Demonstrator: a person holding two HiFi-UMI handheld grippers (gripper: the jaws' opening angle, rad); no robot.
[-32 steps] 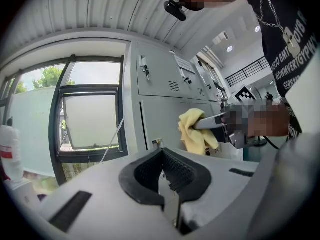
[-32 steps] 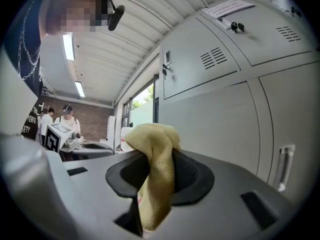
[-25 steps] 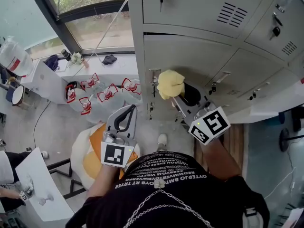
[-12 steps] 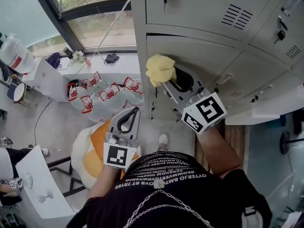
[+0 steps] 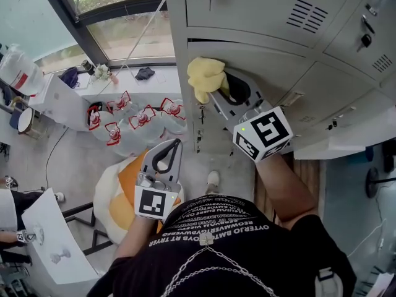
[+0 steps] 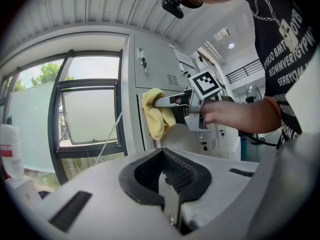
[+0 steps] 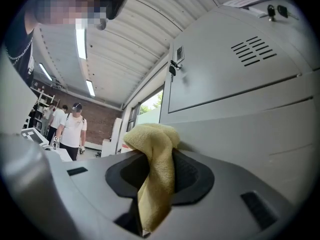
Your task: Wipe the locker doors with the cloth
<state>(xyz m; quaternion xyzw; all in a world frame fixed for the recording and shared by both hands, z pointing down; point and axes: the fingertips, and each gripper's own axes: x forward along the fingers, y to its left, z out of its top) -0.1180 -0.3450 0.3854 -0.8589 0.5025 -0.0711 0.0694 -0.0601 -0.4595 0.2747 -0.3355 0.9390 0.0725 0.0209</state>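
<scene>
A yellow cloth (image 5: 206,77) is pinched in my right gripper (image 5: 213,93), which is shut on it and presses it against a grey locker door (image 5: 272,73) near that door's upper left corner. In the right gripper view the cloth (image 7: 154,176) hangs down between the jaws, with the locker door (image 7: 250,134) close on the right. The left gripper view shows the cloth (image 6: 157,113) on the locker front. My left gripper (image 5: 167,150) hangs low by my body, away from the lockers; its jaws (image 6: 167,196) are closed with nothing in them.
Grey lockers (image 5: 260,11) with keys and vent slots fill the upper right. Large water bottles (image 5: 139,125) stand on the floor by a window (image 5: 117,36). An orange and white beanbag (image 5: 114,200) lies below. People (image 7: 72,129) stand in the far room.
My right gripper has carried the cloth up and leftward across the locker door, from about its middle to its top left corner. The left gripper has barely moved.
</scene>
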